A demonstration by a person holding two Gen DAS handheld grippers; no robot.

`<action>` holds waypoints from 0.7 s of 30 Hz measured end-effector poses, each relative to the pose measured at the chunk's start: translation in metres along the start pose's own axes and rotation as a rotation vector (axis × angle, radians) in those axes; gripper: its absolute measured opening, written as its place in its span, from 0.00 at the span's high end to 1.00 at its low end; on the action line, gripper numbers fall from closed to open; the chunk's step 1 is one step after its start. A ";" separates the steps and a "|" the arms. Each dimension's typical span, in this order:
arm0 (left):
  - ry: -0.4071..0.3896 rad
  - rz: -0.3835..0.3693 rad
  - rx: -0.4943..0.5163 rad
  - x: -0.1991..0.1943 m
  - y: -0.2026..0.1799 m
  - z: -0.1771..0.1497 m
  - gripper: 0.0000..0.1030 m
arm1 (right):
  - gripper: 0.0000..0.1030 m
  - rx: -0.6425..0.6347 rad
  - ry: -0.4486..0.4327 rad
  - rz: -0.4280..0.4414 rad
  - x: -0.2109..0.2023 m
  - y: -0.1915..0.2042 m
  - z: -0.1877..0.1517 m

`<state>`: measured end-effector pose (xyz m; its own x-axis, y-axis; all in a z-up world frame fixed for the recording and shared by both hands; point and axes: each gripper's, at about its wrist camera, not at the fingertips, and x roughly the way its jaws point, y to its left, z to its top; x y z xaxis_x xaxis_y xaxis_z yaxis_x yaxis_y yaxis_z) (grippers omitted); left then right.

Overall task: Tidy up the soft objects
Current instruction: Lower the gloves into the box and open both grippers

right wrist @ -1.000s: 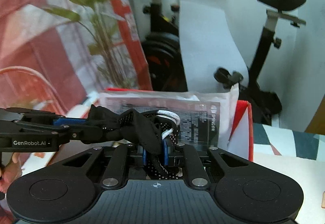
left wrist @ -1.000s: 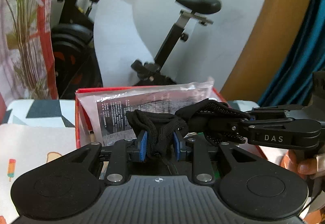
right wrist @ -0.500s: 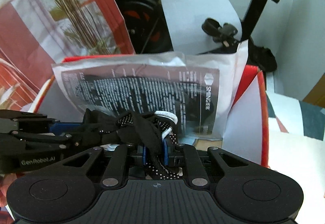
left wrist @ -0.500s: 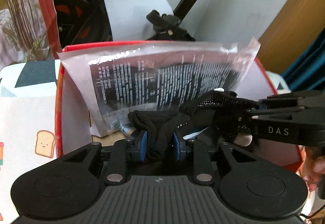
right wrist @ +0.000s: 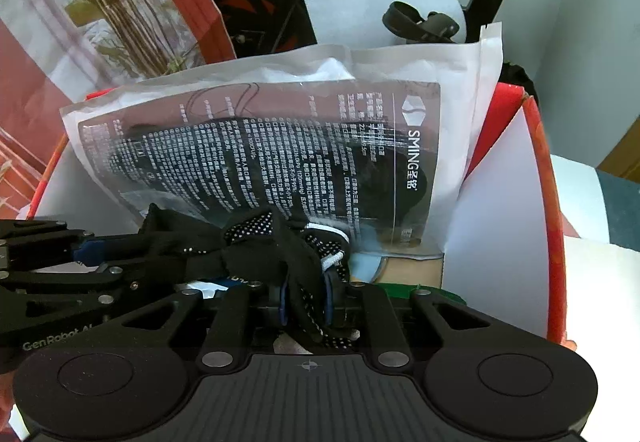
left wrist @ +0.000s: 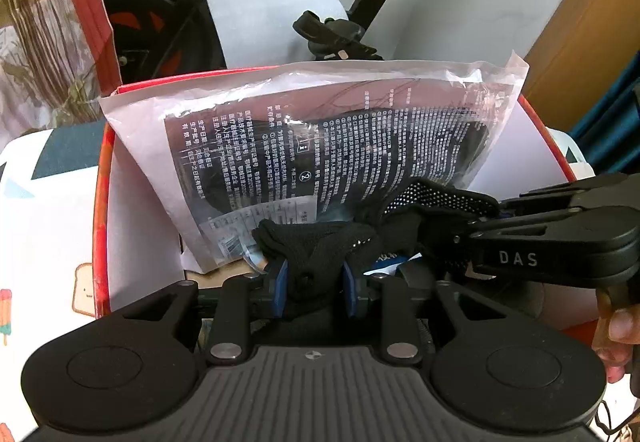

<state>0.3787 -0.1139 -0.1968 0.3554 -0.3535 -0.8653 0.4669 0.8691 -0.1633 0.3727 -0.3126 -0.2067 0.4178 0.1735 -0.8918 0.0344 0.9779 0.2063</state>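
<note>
Left claw (left wrist: 314, 288): clenched on a bunched end of the black dotted glove (left wrist: 316, 246), fabric pinched between its blue pads (left wrist: 281, 282).
Right claw (right wrist: 306, 296): clenched on the other end of the same glove, near its white-trimmed cuff (right wrist: 334, 260); dotted fabric hangs below the pads.
Glove position: stretched between the two claws, held above the open red box (left wrist: 102, 201), in front of the plastic packet.
Plastic packet (right wrist: 280, 157): clear bag with a dark printed insert, standing tilted against the box's back wall.
Box: red rim, white inner walls, cardboard-coloured floor partly seen under the packet.
Hand (left wrist: 618, 342): fingers seen at the right edge of the left view, gripping the right tool's handle.
Surface (left wrist: 44, 242): patterned cloth under the box, toast and ice-lolly prints.
Background: exercise bike (left wrist: 340, 29) behind the box; plant (right wrist: 108, 1) at left.
</note>
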 end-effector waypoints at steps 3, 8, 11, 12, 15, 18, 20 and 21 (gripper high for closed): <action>-0.010 0.008 0.001 -0.001 -0.001 0.000 0.68 | 0.86 0.008 0.004 0.001 0.001 0.000 0.001; -0.048 0.013 -0.005 -0.012 -0.002 -0.004 0.54 | 0.80 0.010 -0.021 -0.014 -0.006 -0.003 -0.002; -0.085 0.028 0.003 -0.023 -0.004 -0.008 0.47 | 0.71 -0.019 -0.043 -0.040 -0.013 0.005 -0.005; -0.098 0.034 0.003 -0.027 -0.004 -0.009 0.46 | 0.64 -0.017 -0.052 -0.041 -0.017 0.006 -0.006; -0.137 0.054 -0.009 -0.042 -0.006 -0.015 0.32 | 0.49 -0.018 -0.087 -0.037 -0.029 0.011 -0.009; -0.192 0.088 -0.013 -0.058 -0.009 -0.024 0.19 | 0.36 -0.034 -0.124 -0.050 -0.045 0.016 -0.012; -0.220 0.112 -0.012 -0.069 -0.009 -0.030 0.15 | 0.29 -0.025 -0.146 -0.051 -0.055 0.017 -0.015; -0.231 0.120 -0.013 -0.074 -0.010 -0.032 0.14 | 0.24 -0.022 -0.159 -0.052 -0.061 0.017 -0.018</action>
<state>0.3215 -0.0857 -0.1467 0.5841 -0.3158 -0.7477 0.4001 0.9135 -0.0733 0.3315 -0.3046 -0.1566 0.5542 0.1035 -0.8259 0.0408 0.9877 0.1512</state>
